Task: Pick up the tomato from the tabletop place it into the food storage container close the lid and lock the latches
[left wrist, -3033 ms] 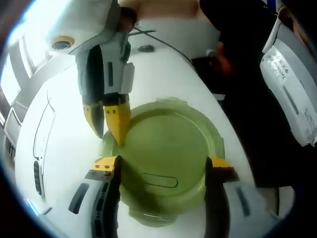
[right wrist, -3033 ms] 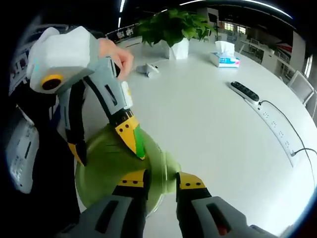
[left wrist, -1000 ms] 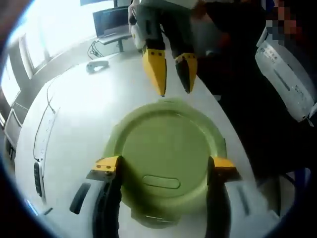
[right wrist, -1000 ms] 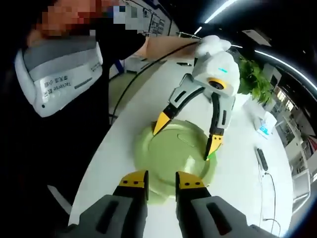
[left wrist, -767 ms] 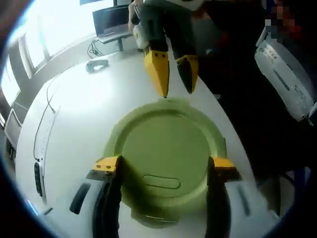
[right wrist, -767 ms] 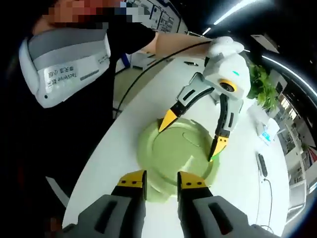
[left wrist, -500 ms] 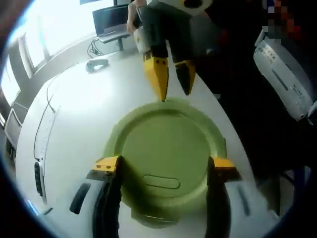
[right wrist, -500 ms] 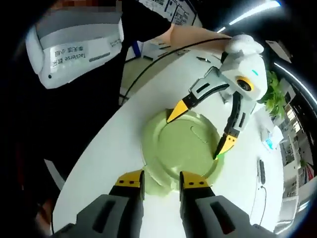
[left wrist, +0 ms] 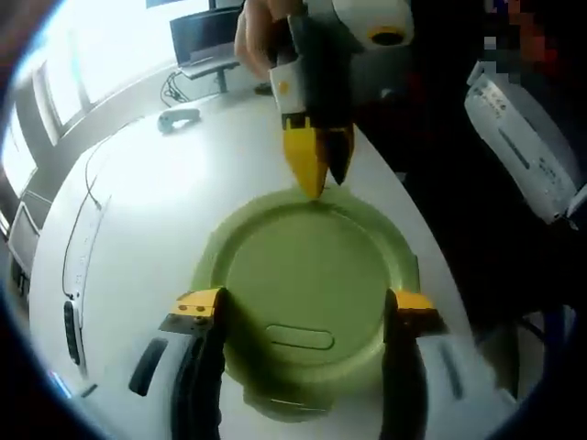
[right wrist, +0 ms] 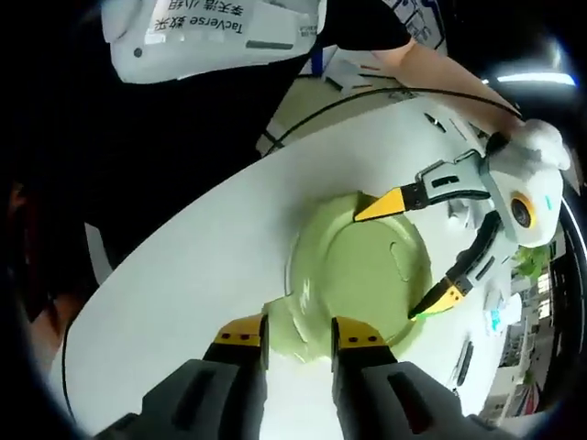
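A round green food storage container (left wrist: 307, 266) sits on the white table with its lid on, which hides the inside. My left gripper (left wrist: 303, 307) is open wide, one jaw on each side of the lid's near half. In the right gripper view the left gripper (right wrist: 390, 266) spans the lid (right wrist: 362, 275) from the far side. My right gripper (left wrist: 319, 181) points down at the lid's far rim. It is held narrowly open (right wrist: 300, 332), and a green latch tab (right wrist: 282, 319) lies just ahead of its tips.
A power strip (left wrist: 71, 321) with its cable lies at the table's left. A grey object (left wrist: 179, 119) and a monitor (left wrist: 197, 41) are farther back. A person in dark clothes with a white box (left wrist: 523, 137) stands at the table's right edge.
The right gripper has turned and dropped until its tips meet the lid's far rim, and its view has swung over the table edge. The left gripper and the container stay put.
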A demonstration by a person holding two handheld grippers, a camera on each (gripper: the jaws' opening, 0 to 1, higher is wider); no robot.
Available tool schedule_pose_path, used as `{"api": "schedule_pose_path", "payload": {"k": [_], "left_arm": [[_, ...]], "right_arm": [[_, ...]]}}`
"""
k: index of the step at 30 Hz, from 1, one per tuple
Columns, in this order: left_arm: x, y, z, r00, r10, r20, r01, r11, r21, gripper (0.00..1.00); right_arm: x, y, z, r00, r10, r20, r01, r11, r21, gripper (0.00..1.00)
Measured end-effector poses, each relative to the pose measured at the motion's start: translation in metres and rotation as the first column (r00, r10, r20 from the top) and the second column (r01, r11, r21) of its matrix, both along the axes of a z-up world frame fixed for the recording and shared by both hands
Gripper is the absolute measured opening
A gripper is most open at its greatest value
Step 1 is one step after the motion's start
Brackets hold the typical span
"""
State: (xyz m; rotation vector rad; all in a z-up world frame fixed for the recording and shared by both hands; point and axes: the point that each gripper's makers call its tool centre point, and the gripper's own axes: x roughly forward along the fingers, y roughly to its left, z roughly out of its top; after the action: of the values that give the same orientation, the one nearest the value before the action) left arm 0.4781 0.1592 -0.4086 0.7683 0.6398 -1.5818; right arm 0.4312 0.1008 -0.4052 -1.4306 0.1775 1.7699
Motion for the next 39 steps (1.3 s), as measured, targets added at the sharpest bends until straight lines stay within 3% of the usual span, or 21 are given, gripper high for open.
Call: {"api": "schedule_pose_path", "payload": {"k": [4, 20, 28, 34, 39], "left_arm": [[0.000, -0.001, 0.000, 1.000, -0.001, -0.002, 0.001, 1.000, -0.004, 0.60], [0.000, 0.000, 0.000, 1.000, 0.002, -0.005, -0.002, 1.000, -0.008, 0.60], [0.000, 0.000, -0.001, 1.000, 0.006, -0.010, -0.006, 1.000, -0.023, 0.60], [0.001, 0.000, -0.001, 1.000, -0.003, -0.004, 0.003, 1.000, -0.003, 0.60], [0.001, 0.000, -0.001, 1.000, -0.011, -0.003, 0.011, 1.000, 0.004, 0.60]], "right_arm": [[0.001, -0.003, -0.009, 0.999, 0.032, 0.029, -0.031, 0.999, -0.035, 0.21], [-0.002, 0.001, -0.012, 0.995, 0.018, 0.100, -0.023, 0.999, 0.044, 0.16], [0.001, -0.007, -0.005, 0.990, -0.009, 0.143, 0.005, 1.000, 0.029, 0.15], [0.001, -0.018, 0.007, 0.999, 0.007, 0.054, -0.008, 1.000, 0.004, 0.19], [0.004, -0.030, 0.016, 0.999, 0.028, 0.041, -0.027, 0.999, -0.034, 0.17]]}}
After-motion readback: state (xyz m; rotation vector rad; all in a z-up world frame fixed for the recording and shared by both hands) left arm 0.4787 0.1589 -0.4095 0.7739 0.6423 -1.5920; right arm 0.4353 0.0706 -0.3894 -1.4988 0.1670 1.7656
